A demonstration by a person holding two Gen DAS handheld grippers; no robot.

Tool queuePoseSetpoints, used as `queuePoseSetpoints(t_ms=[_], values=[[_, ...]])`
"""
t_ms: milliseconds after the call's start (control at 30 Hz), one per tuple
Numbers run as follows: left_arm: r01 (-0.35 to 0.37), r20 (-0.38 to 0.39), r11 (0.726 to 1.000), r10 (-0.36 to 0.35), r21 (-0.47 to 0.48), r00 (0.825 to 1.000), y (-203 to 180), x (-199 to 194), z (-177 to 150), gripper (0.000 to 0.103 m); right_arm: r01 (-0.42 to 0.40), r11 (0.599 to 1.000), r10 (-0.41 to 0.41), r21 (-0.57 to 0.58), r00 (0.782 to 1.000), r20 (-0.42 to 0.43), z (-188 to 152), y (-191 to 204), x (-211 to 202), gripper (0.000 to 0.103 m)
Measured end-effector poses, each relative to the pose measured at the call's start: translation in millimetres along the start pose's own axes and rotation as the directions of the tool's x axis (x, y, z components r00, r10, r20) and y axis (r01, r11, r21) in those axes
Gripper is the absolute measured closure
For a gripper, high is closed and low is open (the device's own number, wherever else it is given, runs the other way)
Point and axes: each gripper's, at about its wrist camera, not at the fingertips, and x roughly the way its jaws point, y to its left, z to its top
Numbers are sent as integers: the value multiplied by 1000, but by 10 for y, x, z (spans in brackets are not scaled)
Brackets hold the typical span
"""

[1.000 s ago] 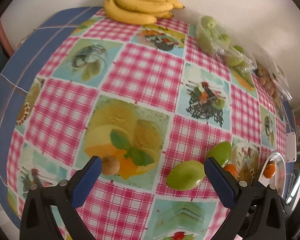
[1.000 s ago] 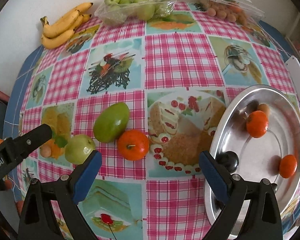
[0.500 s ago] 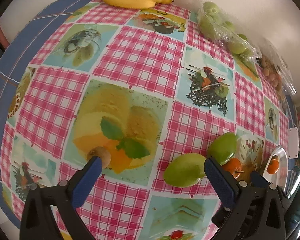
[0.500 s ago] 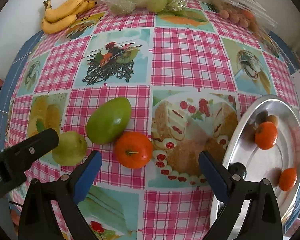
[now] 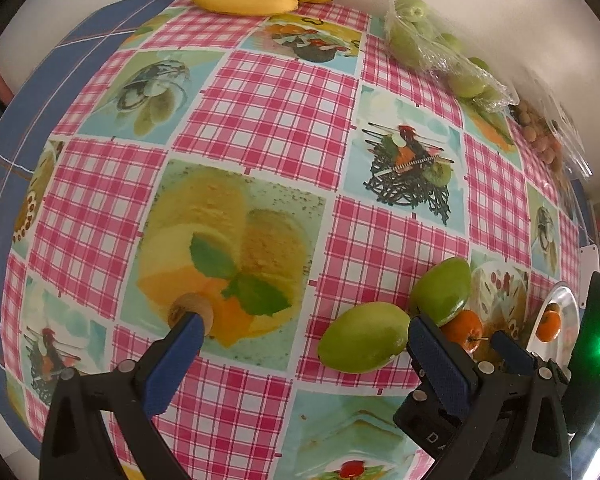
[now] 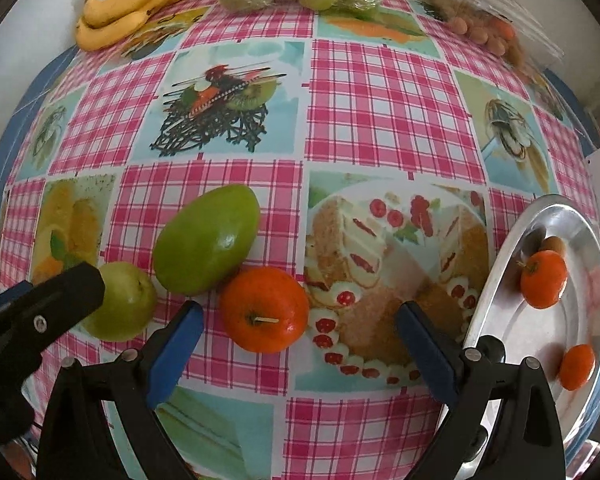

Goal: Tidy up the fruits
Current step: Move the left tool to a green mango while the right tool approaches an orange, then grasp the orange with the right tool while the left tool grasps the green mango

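Closer now than a second ago, the orange [image 6: 265,309] sits between the spread jaws of the right hand-held gripper [image 6: 300,340], which is open and empty, resting on the table [image 6: 380,120] against the green mango [image 6: 206,240] with the green apple [image 6: 120,302] just beside it. Judged from this, a grasp on the orange is imminent, its likely destination the metal tray [image 6: 500,280] (already holding two small oranges). Likewise advanced, the left hand-held gripper [image 5: 300,344] is open and empty, one pad beside a small brown fruit [image 5: 190,310].
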Motion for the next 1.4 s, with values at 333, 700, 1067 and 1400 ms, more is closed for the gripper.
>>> queuePoseSetpoints(t_ms=[333, 700, 1067, 1400], values=[[-9, 0, 1000, 9, 8, 1000, 4, 7, -3, 0, 1, 1000, -1, -11, 999, 40, -54, 40, 5, 0], [-5, -16, 1000, 6, 16, 1000, -17, 49, 0, 0, -5, 1000, 6, -29, 998, 60, -116, 93, -27, 0], [43, -38, 999, -42, 7, 998, -61, 70, 21, 0, -50, 997, 54, -64, 996, 67, 6, 154, -151, 23], [89, -53, 996, -89, -14, 995, -103, 99, -8, 10, -119, 988, 126, -94, 990, 69, 27, 180, -275, 65]])
